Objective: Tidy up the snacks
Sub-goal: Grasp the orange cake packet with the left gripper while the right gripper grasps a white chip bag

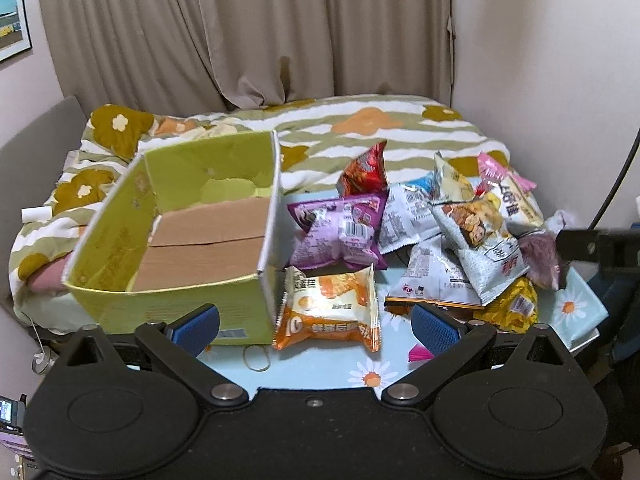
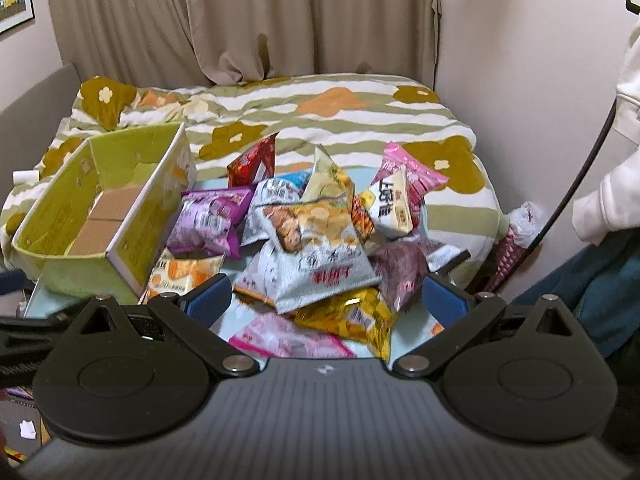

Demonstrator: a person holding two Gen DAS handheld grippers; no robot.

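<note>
An open green cardboard box [image 1: 168, 304] stands on the left, with nothing in it; it also shows in the right wrist view [image 2: 60, 216]. A pile of snack bags lies to its right. An orange-and-white bag [image 1: 332, 312] lies nearest my left gripper [image 1: 316, 330], which is open and just short of it. A purple bag [image 1: 336, 236] and a red bag [image 1: 364, 172] lie behind. My right gripper [image 2: 326, 300] is open above a white chip bag [image 2: 316, 256] and a yellow bag [image 2: 352, 316].
The bags lie on a light blue daisy-print table cover [image 1: 372, 376] in front of a bed with a flowered quilt [image 1: 360, 124]. A rubber band [image 1: 256, 358] lies by the box. Curtains [image 1: 240, 32] hang behind. A person's white sleeve [image 2: 612, 184] is at right.
</note>
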